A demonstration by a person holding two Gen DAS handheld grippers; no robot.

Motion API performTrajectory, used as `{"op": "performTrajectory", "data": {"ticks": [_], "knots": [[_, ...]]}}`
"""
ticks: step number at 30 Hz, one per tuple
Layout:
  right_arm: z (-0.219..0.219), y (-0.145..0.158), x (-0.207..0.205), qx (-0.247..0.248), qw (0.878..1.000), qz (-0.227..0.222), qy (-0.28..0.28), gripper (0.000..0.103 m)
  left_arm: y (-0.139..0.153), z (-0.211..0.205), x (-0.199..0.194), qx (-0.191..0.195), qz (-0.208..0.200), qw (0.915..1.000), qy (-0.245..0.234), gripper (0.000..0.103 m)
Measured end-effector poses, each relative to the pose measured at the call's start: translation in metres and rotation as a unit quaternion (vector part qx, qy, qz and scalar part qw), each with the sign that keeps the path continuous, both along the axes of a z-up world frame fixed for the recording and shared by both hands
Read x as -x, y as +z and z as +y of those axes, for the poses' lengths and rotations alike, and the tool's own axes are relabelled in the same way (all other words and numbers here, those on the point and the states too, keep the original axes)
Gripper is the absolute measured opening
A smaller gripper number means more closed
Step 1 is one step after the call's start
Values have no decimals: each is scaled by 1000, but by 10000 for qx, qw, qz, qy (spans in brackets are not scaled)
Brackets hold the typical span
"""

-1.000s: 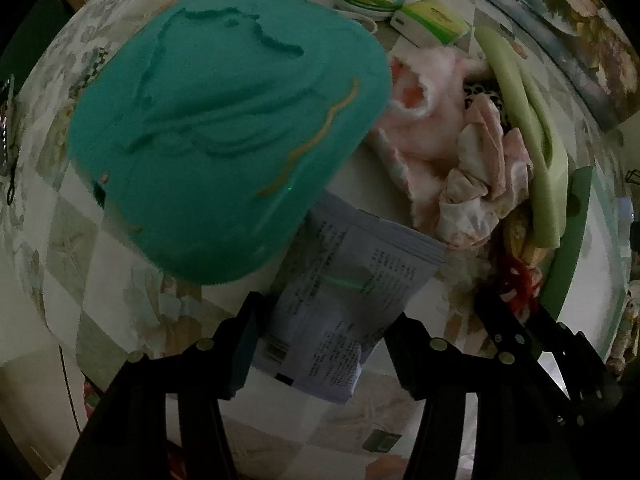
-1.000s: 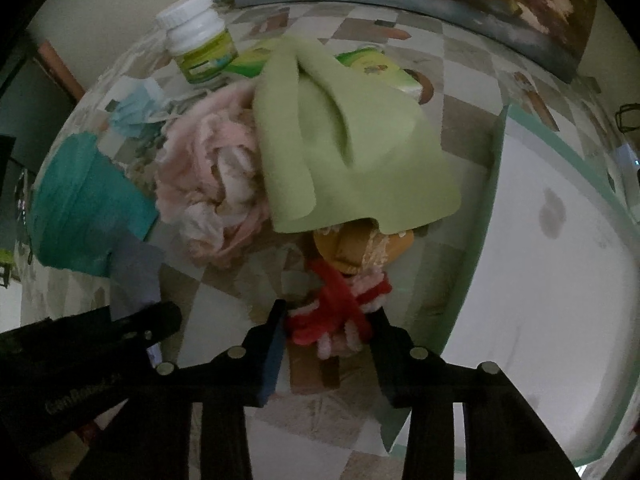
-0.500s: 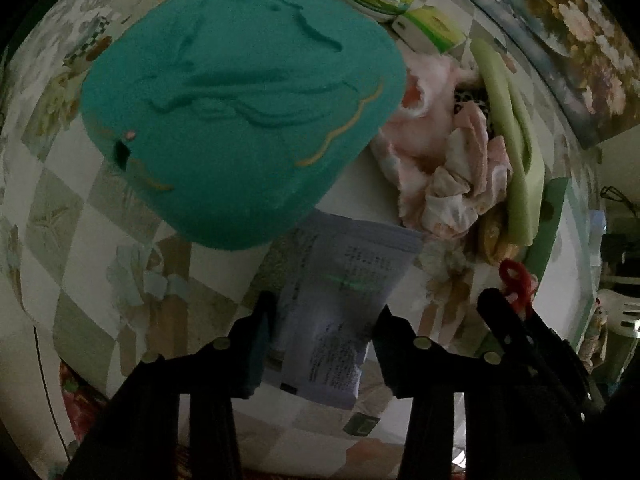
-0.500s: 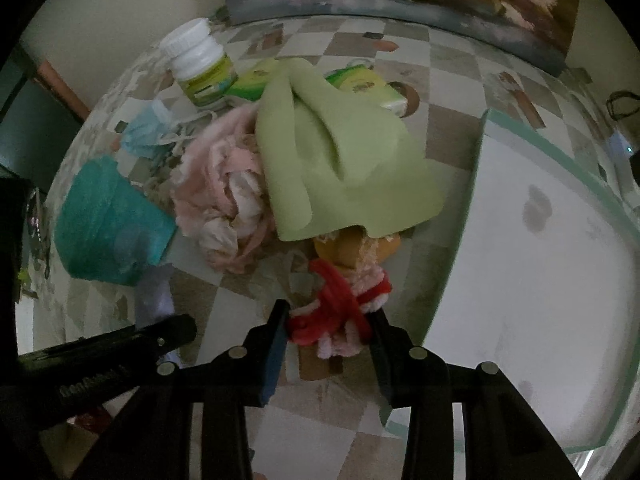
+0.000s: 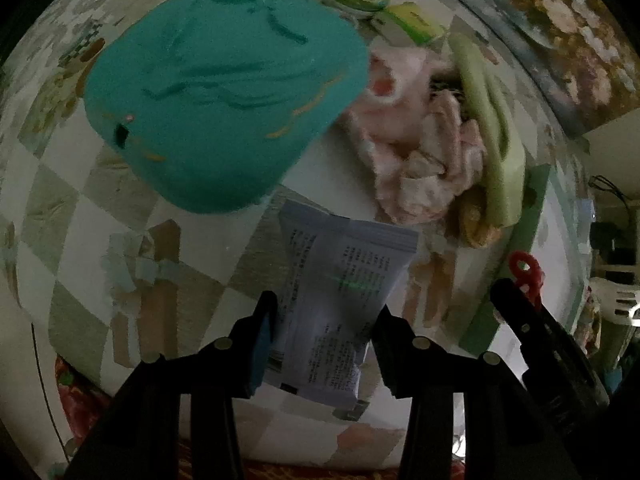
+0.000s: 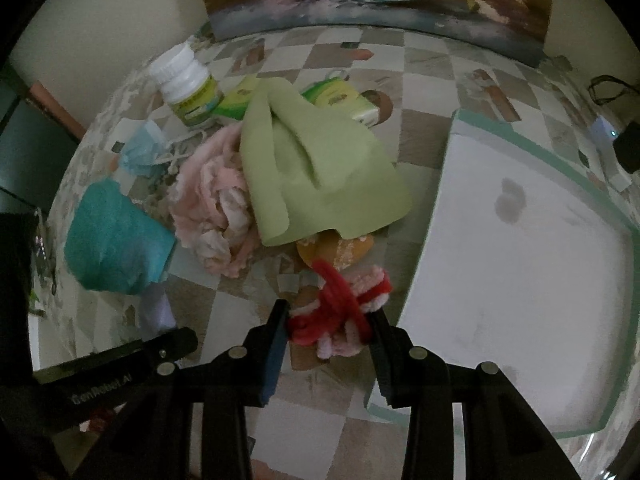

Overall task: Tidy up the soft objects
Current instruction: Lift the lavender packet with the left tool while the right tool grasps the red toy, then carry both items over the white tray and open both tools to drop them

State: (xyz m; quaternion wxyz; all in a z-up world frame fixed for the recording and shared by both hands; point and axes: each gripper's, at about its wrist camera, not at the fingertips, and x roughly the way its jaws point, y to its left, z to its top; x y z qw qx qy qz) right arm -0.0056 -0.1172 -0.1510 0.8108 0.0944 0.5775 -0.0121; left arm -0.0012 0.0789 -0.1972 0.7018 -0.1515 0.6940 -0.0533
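Checkered table; right gripper pinches yarn bundle

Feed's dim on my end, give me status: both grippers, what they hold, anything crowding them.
Left gripper shut on printed pouch. Right gripper shut on red-and-pink yarn bundle. White tray right of it; cloth pile ahead.
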Motion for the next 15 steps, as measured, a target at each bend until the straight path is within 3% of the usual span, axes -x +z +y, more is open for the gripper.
{"op": "performTrajectory", "data": {"ticks": [15], "knots": [[-39,37,15,94,9957,-526,-752,41,34,-49,17,187,-437,9963,-713,47]]}}
